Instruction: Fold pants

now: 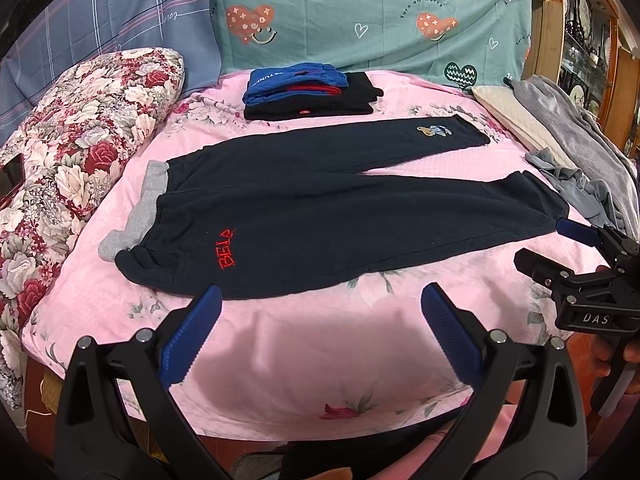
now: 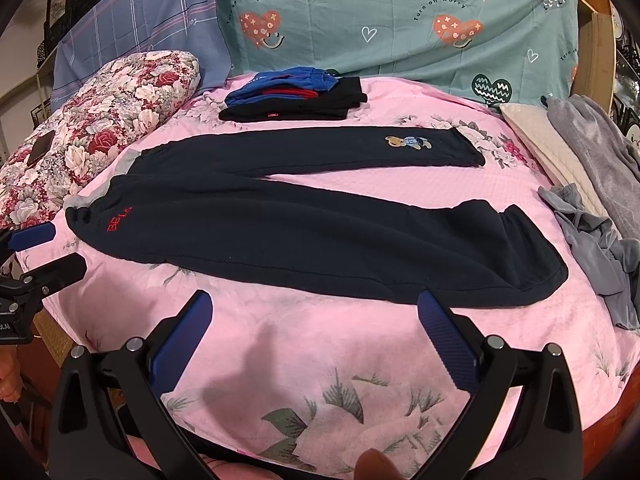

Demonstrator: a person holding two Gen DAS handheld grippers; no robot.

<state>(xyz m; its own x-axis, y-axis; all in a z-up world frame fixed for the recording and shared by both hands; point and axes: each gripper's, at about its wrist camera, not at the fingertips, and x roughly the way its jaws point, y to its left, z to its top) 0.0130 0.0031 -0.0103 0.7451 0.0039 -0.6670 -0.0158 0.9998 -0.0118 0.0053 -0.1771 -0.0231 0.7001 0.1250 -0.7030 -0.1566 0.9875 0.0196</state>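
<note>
Pants: a dark navy pair [image 1: 320,216] lies flat across the pink bedspread [image 1: 320,344], waistband to the left, both legs running right and splayed apart in a narrow V.
Marks: red lettering [image 1: 227,249] near the waist, a small bear patch [image 2: 406,142] on the far leg.
Left tongs: spread wide [image 1: 320,332], holding nothing, hovering just short of the near edge by the waist.
Right tongs: spread wide too [image 2: 316,336], empty, near the cuff end of the near leg.
Handling: likely soft, thick fleece, light but floppy; it should sag and drag unless lifted at two points.
Where to hold: probably the near waistband corner and the near cuff [image 2: 536,264].
Nearby: a folded stack [image 1: 308,94] behind, grey clothes [image 2: 592,236] to the right.
</note>
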